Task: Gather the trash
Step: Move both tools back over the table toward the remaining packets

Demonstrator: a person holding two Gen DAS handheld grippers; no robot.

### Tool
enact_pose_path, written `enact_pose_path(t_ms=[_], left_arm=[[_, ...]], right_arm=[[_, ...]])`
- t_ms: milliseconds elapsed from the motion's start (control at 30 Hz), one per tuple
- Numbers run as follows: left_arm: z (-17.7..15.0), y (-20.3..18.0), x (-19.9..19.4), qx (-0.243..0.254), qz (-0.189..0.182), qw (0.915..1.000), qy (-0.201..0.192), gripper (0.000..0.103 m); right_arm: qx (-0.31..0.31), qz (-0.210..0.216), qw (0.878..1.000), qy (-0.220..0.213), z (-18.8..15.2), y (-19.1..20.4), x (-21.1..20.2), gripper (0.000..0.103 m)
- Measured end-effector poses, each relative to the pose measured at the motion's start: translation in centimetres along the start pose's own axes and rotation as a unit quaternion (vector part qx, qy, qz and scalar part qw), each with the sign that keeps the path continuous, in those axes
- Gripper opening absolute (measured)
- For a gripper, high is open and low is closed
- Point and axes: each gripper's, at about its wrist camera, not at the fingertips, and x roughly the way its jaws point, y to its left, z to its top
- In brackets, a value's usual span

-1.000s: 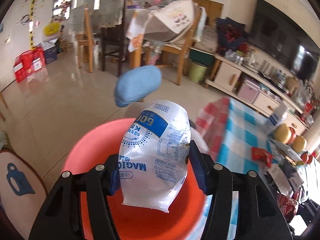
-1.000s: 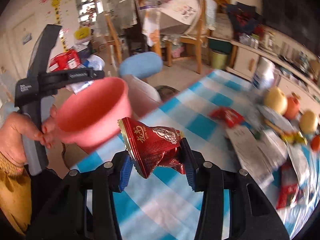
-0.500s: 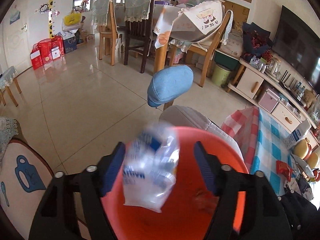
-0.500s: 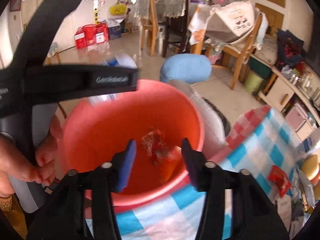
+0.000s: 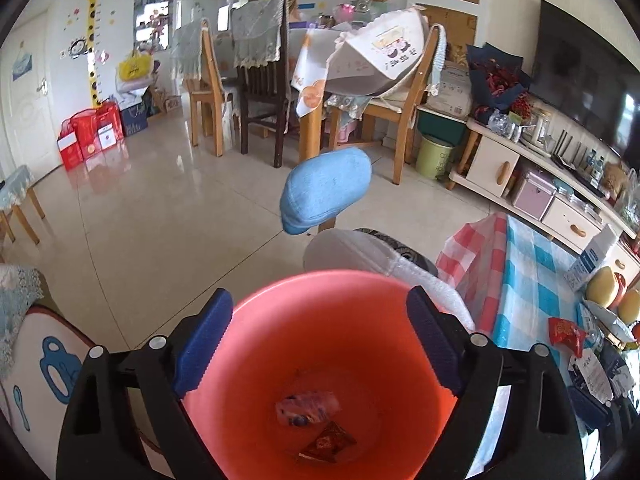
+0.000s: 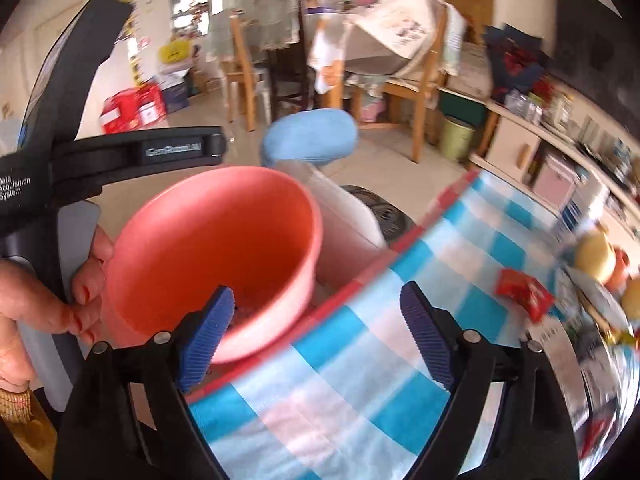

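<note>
Directly beneath the left claw (image 5: 318, 344), whose blue-padded jaws have just been opening and stand wide with nothing between them, the round salmon-pink plastic bin (image 5: 248, 420) gapes upward, and on its floor lie two pieces of trash: a crumpled clear-and-white plastic wrapper (image 5: 306, 406) and, just beside it toward the camera, a red-brown foil snack packet (image 5: 328, 444). The right claw (image 6: 316, 334) has likewise just been opening and is spread wide and empty; it sits over the near edge of the blue-and-white checked tablecloth on the table (image 6: 340, 412), with the pink bin (image 6: 212, 256) off to its left, just past the table's red-trimmed edge and apart from its jaws. The relation that matters next, as I judge it, is where the remaining trash lies: a small red foil snack wrapper (image 6: 524, 290) rests on the cloth ahead of and to the right of the right claw, on the side away from the bin, its long axis running diagonally from upper left to lower right in that view. The right claw is clearly the nearer one, since the left claw sees that wrapper (image 5: 566, 332) only far off at its right edge. Beyond it, yellow and orange fruit (image 6: 596, 256) and blurred papers crowd the table's far end.
</note>
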Motion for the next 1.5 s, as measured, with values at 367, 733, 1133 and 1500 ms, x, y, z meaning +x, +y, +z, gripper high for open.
enact_pose_path(t_ms=[367,733,1133,1500], left_arm=[[-0.1,-5.6,-1.4,0.047,-0.017,0.9987,-0.013,0.089],[-0.9,-11.1,-2.8,0.091,-0.044,0.9945,-0.028,0.09],[-2.0,-15.1,-3.7,0.124,-0.07,0.989,-0.041,0.09],[-3.4,-18.7,-4.9,0.138,-0.14,0.9795,-0.042,0.09]], right_arm=[[0.067,-0.024,0.997,-0.008,-2.8,-4.9,-3.5,0.09],[0.079,-0.059,0.995,-0.015,-5.9,-8.2,-5.7,0.091],[0.105,-0.075,0.991,-0.025,-8.9,-11.0,-8.0,0.091],[0.121,-0.08,0.988,-0.046,-10.4,-13.2,-10.6,0.091]])
